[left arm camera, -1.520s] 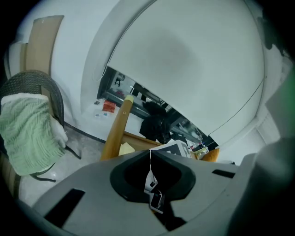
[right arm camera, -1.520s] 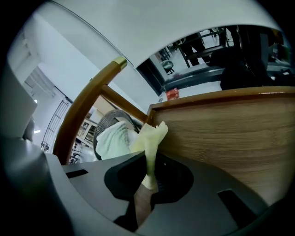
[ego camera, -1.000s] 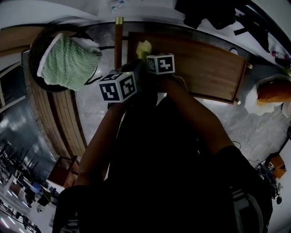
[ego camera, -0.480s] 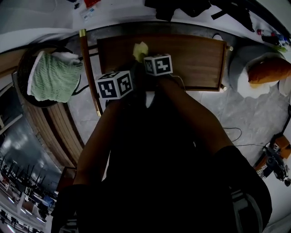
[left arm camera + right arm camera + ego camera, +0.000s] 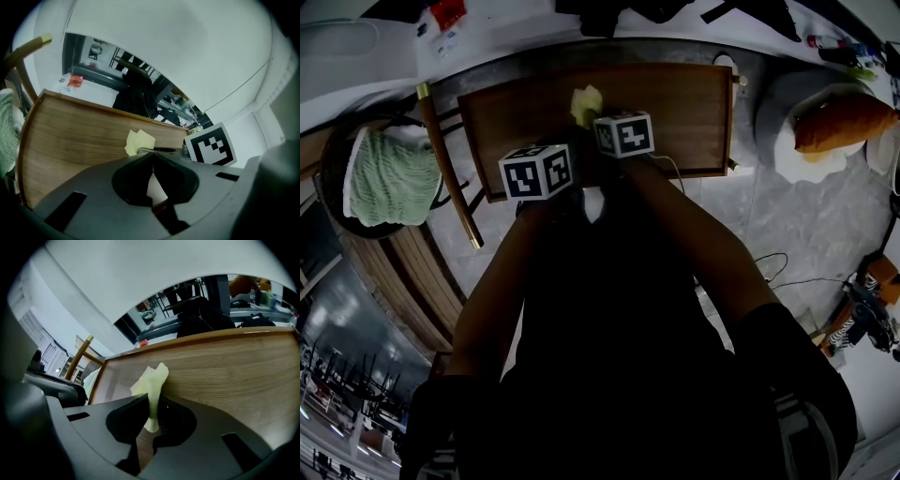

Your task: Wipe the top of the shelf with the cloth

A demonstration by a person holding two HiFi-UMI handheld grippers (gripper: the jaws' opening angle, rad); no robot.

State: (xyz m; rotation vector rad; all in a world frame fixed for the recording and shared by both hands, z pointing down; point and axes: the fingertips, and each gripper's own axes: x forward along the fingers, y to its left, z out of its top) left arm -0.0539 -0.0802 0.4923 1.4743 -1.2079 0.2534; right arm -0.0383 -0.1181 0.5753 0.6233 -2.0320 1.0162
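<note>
Yellow cloth [image 5: 151, 378] clamped in right hand-held gripper [image 5: 152, 400]; most of shelf top [image 5: 229, 366] lies to its right. Left hand-held gripper [image 5: 152, 153] closed, empty.

The shelf [image 5: 675, 112] top is warm brown wood with fine grain running along its length, and its rim is a darker brown. The cloth [image 5: 151, 380] on it is plain pale yellow-green. The left gripper [image 5: 151, 157] and the right gripper [image 5: 152, 404] are matte dark grey. The left cube [image 5: 539, 171] and the right cube [image 5: 625, 133] are white with black square markers. The floor [image 5: 787, 225] is grey stone with pale marbled veins. Beyond the shelf's left edge lie a ribbed mint-green fabric [image 5: 384, 183] with a white border and a brown pole [image 5: 450, 169] with a brass-yellow tip. Beyond the right edge, an orange-brown lump [image 5: 839, 122] sits on a white plate [image 5: 787, 141].
</note>
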